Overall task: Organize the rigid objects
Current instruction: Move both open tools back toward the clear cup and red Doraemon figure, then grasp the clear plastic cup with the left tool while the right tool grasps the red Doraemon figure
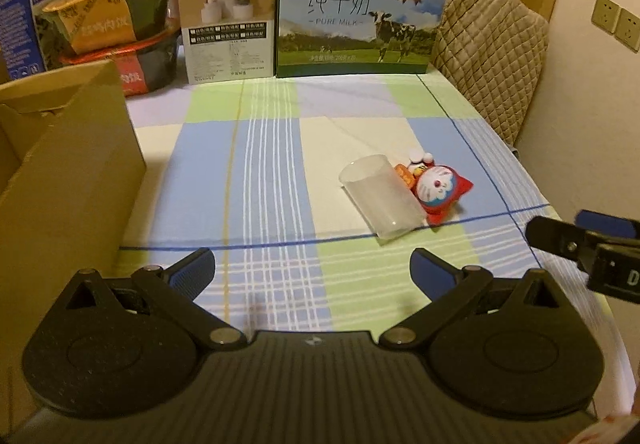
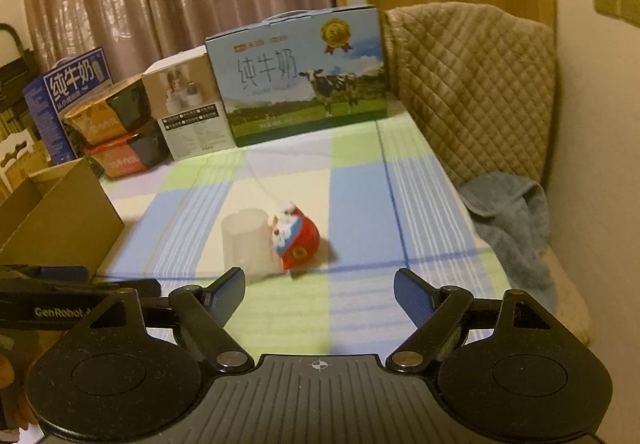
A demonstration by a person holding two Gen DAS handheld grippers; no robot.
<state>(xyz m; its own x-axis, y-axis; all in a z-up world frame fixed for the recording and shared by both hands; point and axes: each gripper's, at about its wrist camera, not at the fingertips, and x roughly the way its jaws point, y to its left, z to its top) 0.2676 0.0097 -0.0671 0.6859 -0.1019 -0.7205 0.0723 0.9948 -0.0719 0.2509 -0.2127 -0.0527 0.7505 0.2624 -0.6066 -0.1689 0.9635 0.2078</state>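
A clear plastic cup [image 1: 380,200] lies on its side on the checked tablecloth, touching a red and blue cartoon cat toy [image 1: 438,190] to its right. My left gripper [image 1: 314,270] is open, short of both, with nothing between its fingers. In the right wrist view the cup [image 2: 246,242] and the toy [image 2: 298,238] lie just beyond my right gripper [image 2: 320,294], which is open and holds nothing. The right gripper [image 1: 584,242] also shows at the right edge of the left wrist view, and the left gripper [image 2: 72,284] at the left edge of the right wrist view.
An open cardboard box [image 1: 68,180] stands at the left. Along the back stand a milk carton with a cow [image 1: 360,12], a white box [image 1: 228,20], stacked bowls [image 1: 116,32] and a blue carton [image 1: 44,0]. A quilted chair [image 2: 476,92] with a grey towel [image 2: 508,220] is on the right.
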